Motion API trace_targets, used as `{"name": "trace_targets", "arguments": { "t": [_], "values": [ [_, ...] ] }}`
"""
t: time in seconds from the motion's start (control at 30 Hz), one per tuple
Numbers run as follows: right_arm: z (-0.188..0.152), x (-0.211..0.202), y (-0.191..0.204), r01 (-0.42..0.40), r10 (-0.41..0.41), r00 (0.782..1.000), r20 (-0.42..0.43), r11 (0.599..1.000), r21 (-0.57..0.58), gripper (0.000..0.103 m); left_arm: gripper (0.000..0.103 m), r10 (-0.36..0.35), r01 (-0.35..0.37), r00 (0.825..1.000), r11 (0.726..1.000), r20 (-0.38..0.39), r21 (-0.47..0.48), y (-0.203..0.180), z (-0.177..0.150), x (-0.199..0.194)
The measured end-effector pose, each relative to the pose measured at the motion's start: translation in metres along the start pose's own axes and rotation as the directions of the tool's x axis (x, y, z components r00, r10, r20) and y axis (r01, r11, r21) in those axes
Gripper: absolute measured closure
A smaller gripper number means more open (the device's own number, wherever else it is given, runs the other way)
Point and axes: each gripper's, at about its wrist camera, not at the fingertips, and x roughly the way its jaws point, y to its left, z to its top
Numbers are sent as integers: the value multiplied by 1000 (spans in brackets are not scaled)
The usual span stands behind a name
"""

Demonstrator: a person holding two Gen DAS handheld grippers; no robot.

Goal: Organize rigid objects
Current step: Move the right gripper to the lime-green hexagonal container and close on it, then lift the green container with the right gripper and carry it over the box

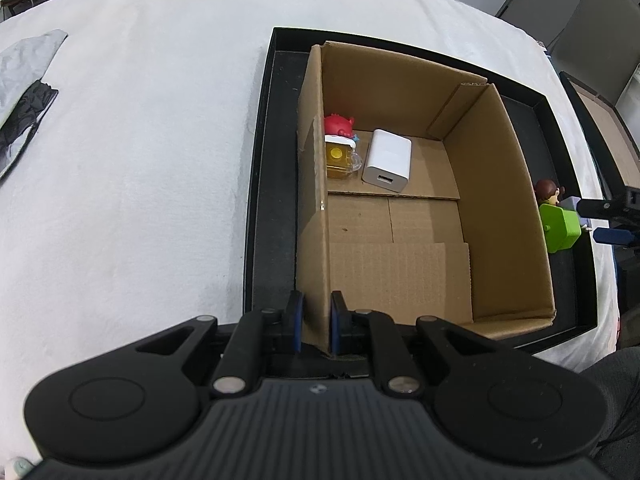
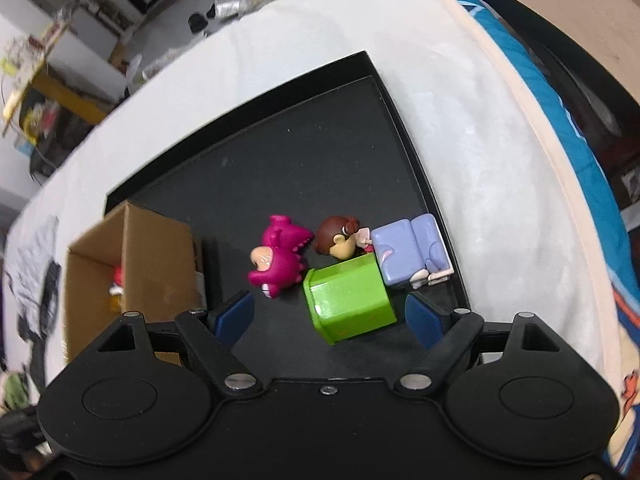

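Note:
An open cardboard box [image 1: 496, 184] stands in a black tray [image 1: 272, 120]. Inside it lie a red toy [image 1: 339, 125], a yellow toy mug [image 1: 340, 158] and a white charger [image 1: 387, 160]. My left gripper [image 1: 317, 322] is shut on the box's near left wall. My right gripper [image 2: 330, 316] is open just above a green block [image 2: 348, 304] on the tray [image 2: 280, 168]. Beside the block lie a magenta dinosaur figure [image 2: 280, 260], a brown-haired figure [image 2: 338, 238] and a lavender toy [image 2: 412, 252]. The green block [image 1: 560, 226] and the right gripper's fingers [image 1: 600, 208] also show in the left wrist view.
The tray sits on a white cloth-covered table [image 1: 140, 160]. A grey and black bag [image 1: 24, 92] lies at the far left. The box [image 2: 132, 264] stands left of the toys. A blue patterned edge [image 2: 568, 120] runs along the right of the table.

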Motion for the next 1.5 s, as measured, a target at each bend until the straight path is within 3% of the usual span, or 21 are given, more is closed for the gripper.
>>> {"name": "trace_targets", "arguments": {
  "t": [0.37, 0.4, 0.5, 1.03, 1.5],
  "values": [
    [1, 32, 19, 87, -98, 993, -63, 983, -163, 21, 90, 11, -11, 1000, 1000, -5, 11, -2, 0, 1],
    [0, 34, 19, 92, -104, 992, -65, 981, -171, 24, 90, 12, -12, 1000, 1000, -4, 12, -3, 0, 1],
    [-4, 38, 20, 99, -117, 989, -89, 979, -180, 53, 90, 14, -14, 1000, 1000, -1, 11, -3, -1, 0],
    [-20, 11, 13, 27, -36, 997, -75, 992, -125, 55, 90, 26, -26, 999, 1000, 19, 15, -5, -4, -3],
    [-29, -14, 33, -18, 11, 999, -48, 989, -144, 55, 91, 11, -12, 1000, 1000, 29, 13, -3, -5, -7]
  ]
}}
